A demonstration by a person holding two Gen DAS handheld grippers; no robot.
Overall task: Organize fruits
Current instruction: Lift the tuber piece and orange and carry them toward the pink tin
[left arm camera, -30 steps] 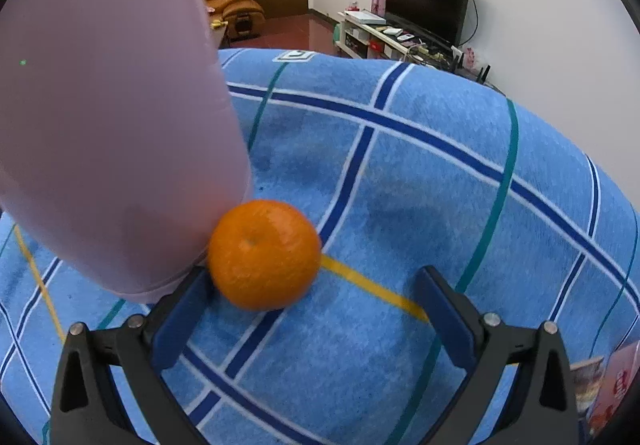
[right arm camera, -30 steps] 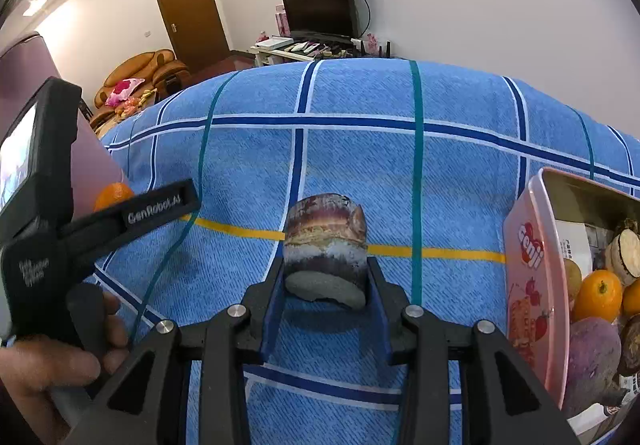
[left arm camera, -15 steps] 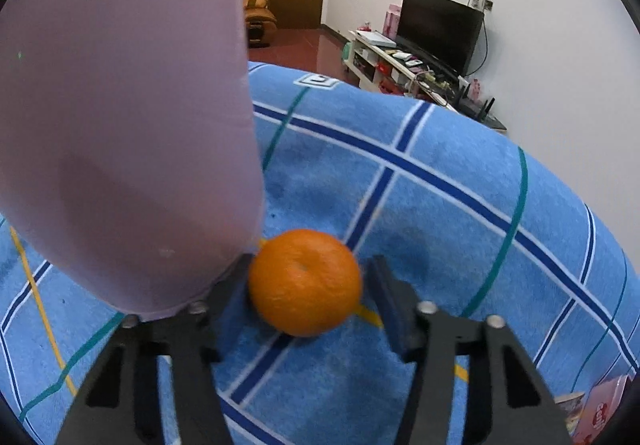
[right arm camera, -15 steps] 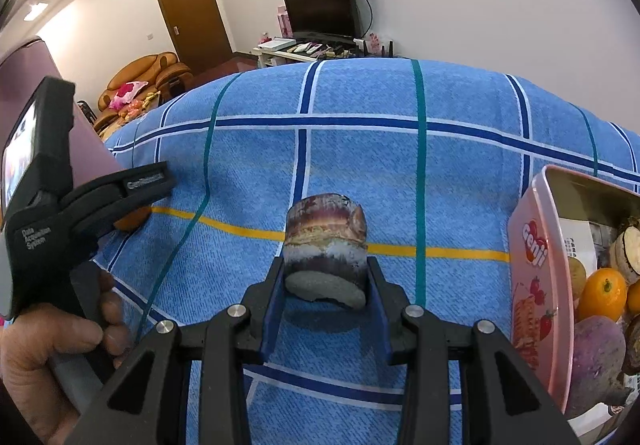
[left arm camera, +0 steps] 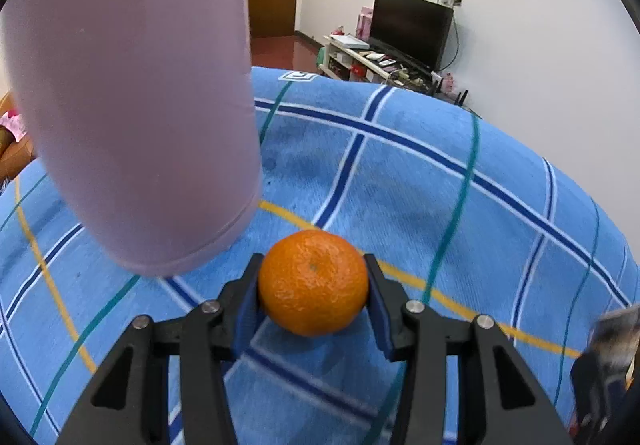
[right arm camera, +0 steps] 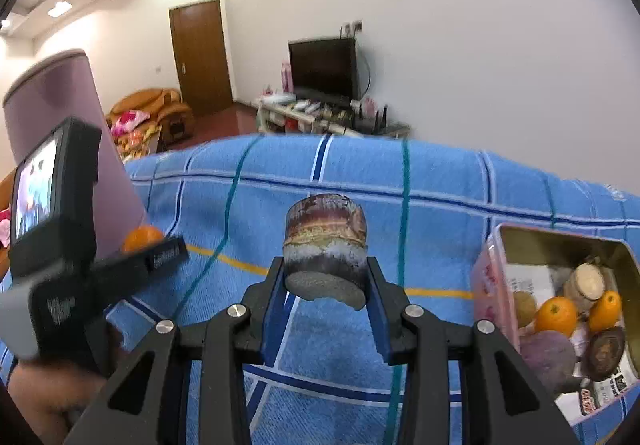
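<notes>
Now the left gripper [left arm camera: 313, 285] is clamped on the orange [left arm camera: 313, 282], both blue pads pressed to its sides; a second ago the jaws stood wide and the orange lay on the blanket [left arm camera: 460, 205] against the purple cylinder [left arm camera: 132, 97], touching only the left pad. The orange sits clear of the cylinder, which looms at 10 o'clock, and a shadow lies on the cloth under it. The right gripper [right arm camera: 325, 277] grips the banded, stone-like fruit [right arm camera: 325, 241] exactly as before, but the fruit has risen off the blanket and the view has tipped up to show more wall and ceiling. At 4 o'clock in the right view, the pink tin [right arm camera: 486, 285] holds oranges and other produce. At 9 o'clock, a hand [right arm camera: 48, 397] carries the left gripper with the orange.
</notes>
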